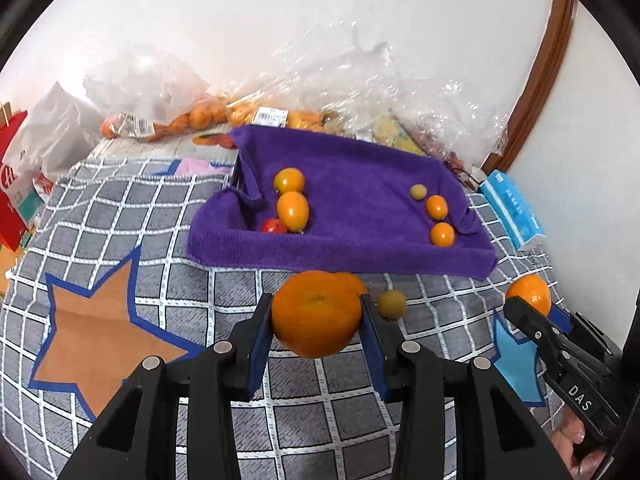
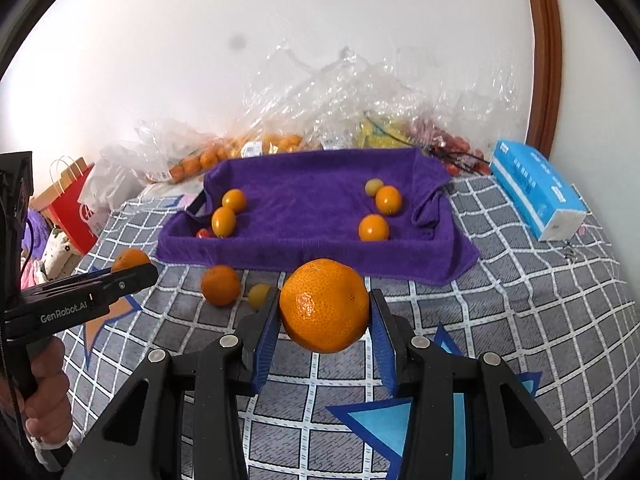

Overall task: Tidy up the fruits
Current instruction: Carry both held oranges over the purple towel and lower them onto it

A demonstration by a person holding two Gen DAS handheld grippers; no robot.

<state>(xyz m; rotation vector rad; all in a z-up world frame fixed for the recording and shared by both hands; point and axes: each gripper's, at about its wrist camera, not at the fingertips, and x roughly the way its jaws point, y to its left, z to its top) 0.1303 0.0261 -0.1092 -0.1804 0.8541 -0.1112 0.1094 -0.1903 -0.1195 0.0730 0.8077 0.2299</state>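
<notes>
My left gripper (image 1: pixel 316 316) is shut on a large orange (image 1: pixel 316 314), held above the checked cloth in front of the purple-towel tray (image 1: pixel 360 256). My right gripper (image 2: pixel 324 308) is shut on a mandarin (image 2: pixel 324 306), also in front of the tray (image 2: pixel 320 256); it shows in the left wrist view (image 1: pixel 530 308) at the right. On the cloth lie another orange (image 2: pixel 220 285) and a small yellow-green fruit (image 2: pixel 259 295), also seen in the left wrist view (image 1: pixel 392 304). In the tray lie several small orange fruits (image 1: pixel 293 210), a red one (image 1: pixel 274 226) and a greenish one (image 1: pixel 418 192).
Clear plastic bags of fruit (image 1: pixel 192 116) lie behind the tray against the wall. A blue tissue pack (image 2: pixel 536 194) lies to the right. A red paper bag (image 2: pixel 70 204) and a white bag (image 1: pixel 52 132) stand at the left. A checked cloth with stars (image 1: pixel 100 332) covers the surface.
</notes>
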